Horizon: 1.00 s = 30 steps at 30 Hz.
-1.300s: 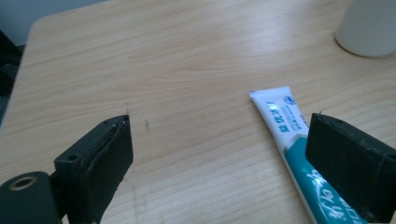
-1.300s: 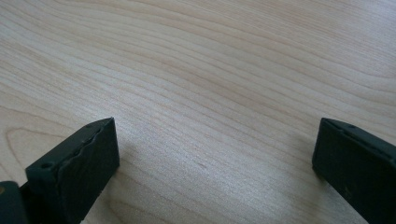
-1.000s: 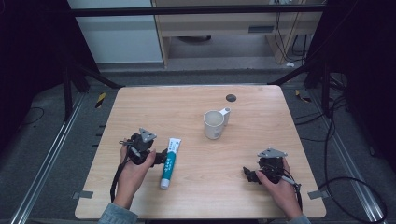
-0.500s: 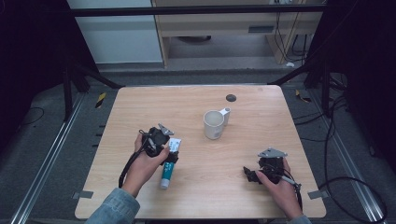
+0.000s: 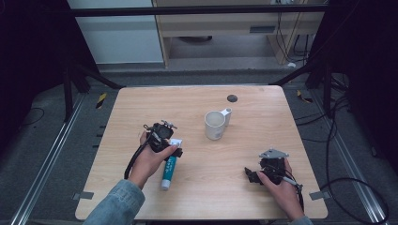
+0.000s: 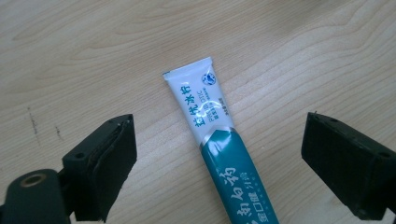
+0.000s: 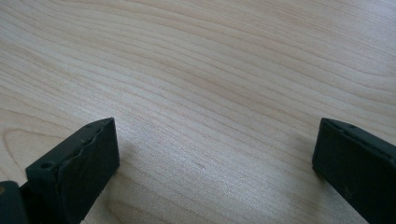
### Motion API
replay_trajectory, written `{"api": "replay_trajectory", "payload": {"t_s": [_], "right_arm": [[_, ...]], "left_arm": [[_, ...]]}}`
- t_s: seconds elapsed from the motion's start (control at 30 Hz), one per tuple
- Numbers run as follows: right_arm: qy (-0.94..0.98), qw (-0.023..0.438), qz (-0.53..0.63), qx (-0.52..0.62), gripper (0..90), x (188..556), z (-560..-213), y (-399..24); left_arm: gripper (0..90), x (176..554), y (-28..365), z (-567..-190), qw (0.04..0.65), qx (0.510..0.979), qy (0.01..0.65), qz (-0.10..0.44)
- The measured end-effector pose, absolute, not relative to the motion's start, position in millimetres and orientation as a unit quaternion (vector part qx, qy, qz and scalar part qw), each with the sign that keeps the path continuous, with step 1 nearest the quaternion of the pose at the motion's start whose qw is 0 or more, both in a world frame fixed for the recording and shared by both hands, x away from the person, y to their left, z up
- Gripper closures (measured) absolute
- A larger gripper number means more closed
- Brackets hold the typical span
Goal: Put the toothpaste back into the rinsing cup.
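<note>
Toothpaste tube (image 6: 219, 140) bears Chinese lettering.

Mug (image 5: 215, 124) only obstacle near tube (image 5: 169, 168); bare table (image 5: 141, 108) w/ room elsewhere.

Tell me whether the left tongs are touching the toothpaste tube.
Apart. The left gripper view shows the left tongs open, bare wood on each side between the jaws and the toothpaste tube.

The toothpaste tube (image 6: 219, 144) carries printed Chinese characters in blue and white, too small to read surely.
</note>
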State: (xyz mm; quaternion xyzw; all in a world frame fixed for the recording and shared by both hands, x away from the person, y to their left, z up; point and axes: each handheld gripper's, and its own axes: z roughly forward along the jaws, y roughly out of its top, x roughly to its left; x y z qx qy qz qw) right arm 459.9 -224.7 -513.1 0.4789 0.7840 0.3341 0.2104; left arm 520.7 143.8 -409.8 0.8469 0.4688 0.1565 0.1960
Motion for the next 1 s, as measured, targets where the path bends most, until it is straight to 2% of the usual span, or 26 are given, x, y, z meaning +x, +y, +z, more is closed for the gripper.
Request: {"api": "replay_trajectory", "payload": {"t_s": [0.23, 0.47, 1.0], "right_arm": [[0.784, 0.210, 0.334, 0.479, 0.6, 459.9, -513.1, -224.7], [0.783, 0.206, 0.335, 0.481, 0.6, 459.7, -512.8, -224.4], [0.784, 0.206, 0.335, 0.481, 0.6, 459.3, -512.9, -224.7]], "left_arm": [[12.9, 530.7, 142.2, -413.9, 0.195, 0.839, 0.487, 0.144], [13.6, 538.3, 132.4, -428.2, 0.167, 0.851, 0.476, 0.149], [23.0, 546.0, 130.8, -446.6, 0.149, 0.849, 0.489, 0.132]]}}
